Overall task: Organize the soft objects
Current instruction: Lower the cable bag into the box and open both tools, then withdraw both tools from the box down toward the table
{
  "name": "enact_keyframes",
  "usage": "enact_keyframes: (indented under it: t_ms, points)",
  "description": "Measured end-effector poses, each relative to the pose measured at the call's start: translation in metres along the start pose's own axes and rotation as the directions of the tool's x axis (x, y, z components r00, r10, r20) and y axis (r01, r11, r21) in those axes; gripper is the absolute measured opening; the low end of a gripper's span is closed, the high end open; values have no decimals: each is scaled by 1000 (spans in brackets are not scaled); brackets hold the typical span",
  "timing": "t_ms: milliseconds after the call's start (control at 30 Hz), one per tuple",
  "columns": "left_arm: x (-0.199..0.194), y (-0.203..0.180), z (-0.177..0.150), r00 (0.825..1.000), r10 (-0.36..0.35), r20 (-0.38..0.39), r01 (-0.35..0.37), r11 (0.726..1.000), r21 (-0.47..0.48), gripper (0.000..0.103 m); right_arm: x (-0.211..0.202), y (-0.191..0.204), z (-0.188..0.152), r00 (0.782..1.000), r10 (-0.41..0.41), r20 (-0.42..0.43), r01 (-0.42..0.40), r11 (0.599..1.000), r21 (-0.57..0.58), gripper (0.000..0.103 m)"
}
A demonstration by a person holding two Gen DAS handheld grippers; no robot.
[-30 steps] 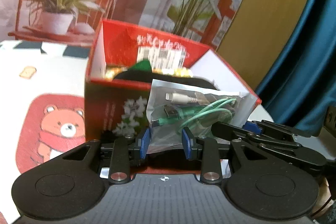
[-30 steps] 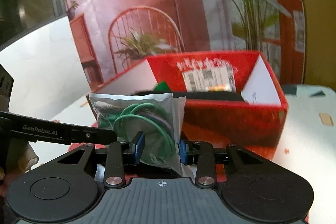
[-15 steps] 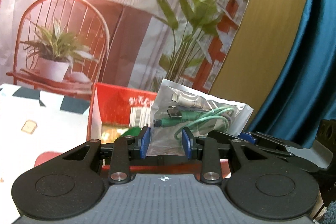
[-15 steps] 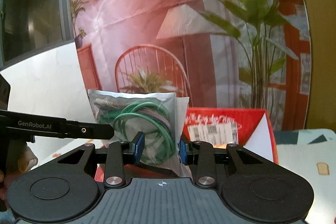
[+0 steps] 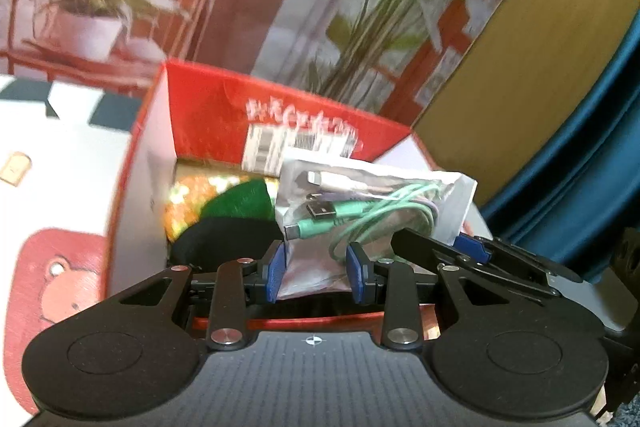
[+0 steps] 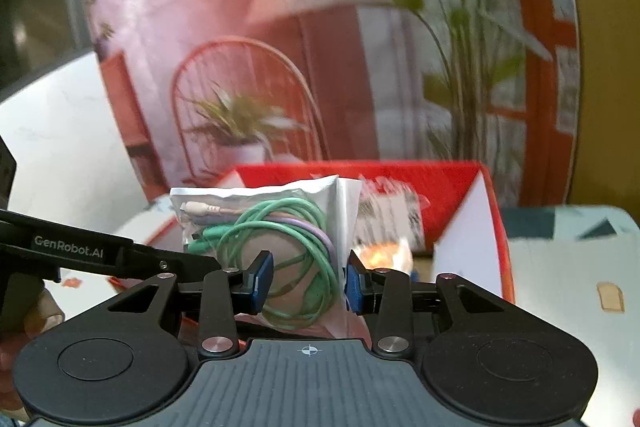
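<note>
A clear plastic bag of coiled green and purple cables [image 5: 372, 203] hangs over the open red cardboard box [image 5: 208, 115]. My left gripper [image 5: 316, 277] is shut on the bag's lower left part. My right gripper [image 6: 308, 283] has the same bag [image 6: 280, 227] between its blue pads. Its jaws are opening, though the pads still touch the plastic. The box [image 6: 460, 179] holds soft green, black and orange-patterned items [image 5: 236, 203]. In the left wrist view the right gripper's fingers [image 5: 472, 249] reach in from the right.
The box stands on a white tablecloth with a red bear print [image 5: 60, 287] and a toast print [image 6: 610, 297]. Behind it hangs a backdrop printed with a chair and plants. A blue curtain [image 5: 580, 147] hangs at the right. A hand [image 6: 24, 315] holds the left gripper.
Both grippers carried the bag up from in front of the box and then forward over its opening. The right gripper's pads stand slightly wider apart.
</note>
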State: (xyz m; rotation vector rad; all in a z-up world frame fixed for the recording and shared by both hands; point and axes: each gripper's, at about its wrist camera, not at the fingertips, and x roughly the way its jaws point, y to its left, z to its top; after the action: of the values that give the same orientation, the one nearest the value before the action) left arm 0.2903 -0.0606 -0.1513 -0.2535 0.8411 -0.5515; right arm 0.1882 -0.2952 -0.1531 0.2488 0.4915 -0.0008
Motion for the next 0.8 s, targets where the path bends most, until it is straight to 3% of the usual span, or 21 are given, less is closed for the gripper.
enact_keyframes:
  t_ms: [200, 467, 800]
  points:
    - [22, -1, -4, 999, 26, -45, -24, 999, 37, 35, 18, -14, -12, 995, -51, -82, 56, 996, 63, 36]
    - [15, 2, -7, 1000, 24, -13, -23, 998, 57, 37, 26, -19, -20, 982, -135, -132, 142, 989, 49, 35]
    - [-13, -5, -8, 993, 87, 85, -97, 987, 126, 37, 18, -4, -10, 985, -166, -56, 164, 986, -36, 37]
